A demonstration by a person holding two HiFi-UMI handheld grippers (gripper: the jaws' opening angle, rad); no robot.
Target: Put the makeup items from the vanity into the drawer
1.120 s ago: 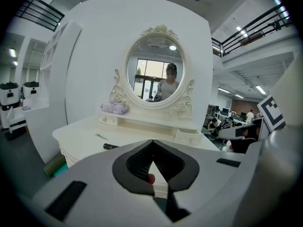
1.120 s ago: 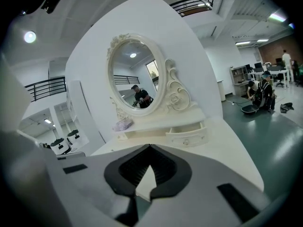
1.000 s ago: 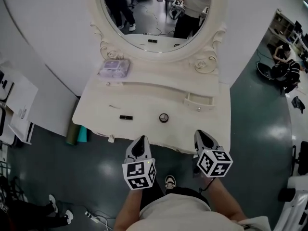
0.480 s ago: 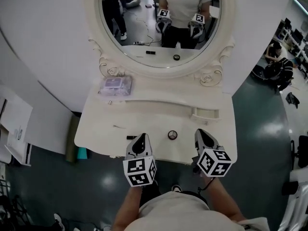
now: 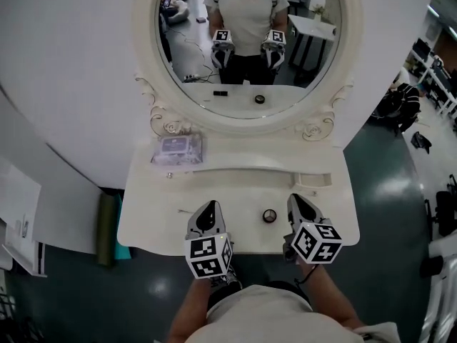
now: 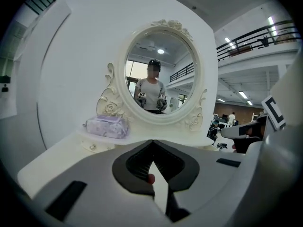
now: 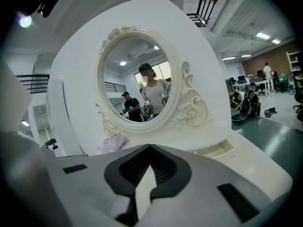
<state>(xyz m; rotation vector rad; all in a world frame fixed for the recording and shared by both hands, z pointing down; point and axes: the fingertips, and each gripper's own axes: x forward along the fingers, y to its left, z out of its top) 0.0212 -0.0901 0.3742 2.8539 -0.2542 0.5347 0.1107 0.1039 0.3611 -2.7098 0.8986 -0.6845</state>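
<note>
A cream vanity (image 5: pixel 157 224) with an oval mirror (image 5: pixel 246 41) fills the head view. On its top lies a small round black compact (image 5: pixel 269 216), between my two grippers. My left gripper (image 5: pixel 208 207) hangs over the top's front part, jaws shut, nothing held; in its own view the left gripper (image 6: pixel 152 142) points at the mirror. My right gripper (image 5: pixel 298 200) is also shut and empty, just right of the compact and in front of a small open drawer (image 5: pixel 314 180). The black lipstick tube is hidden, apart from its reflection (image 5: pixel 220 93) in the mirror.
A lilac pouch (image 5: pixel 177 148) rests on the raised shelf at the left, the pouch (image 6: pixel 108 126) showing in the left gripper view too. A green roll (image 5: pixel 106 227) stands on the dark floor left of the vanity. Bags and chairs (image 5: pixel 400 102) lie at the right.
I have come closer to the vanity. Both grippers have moved forward from over the floor to over the tabletop. The black tube, visible before, is now covered by the left gripper.
</note>
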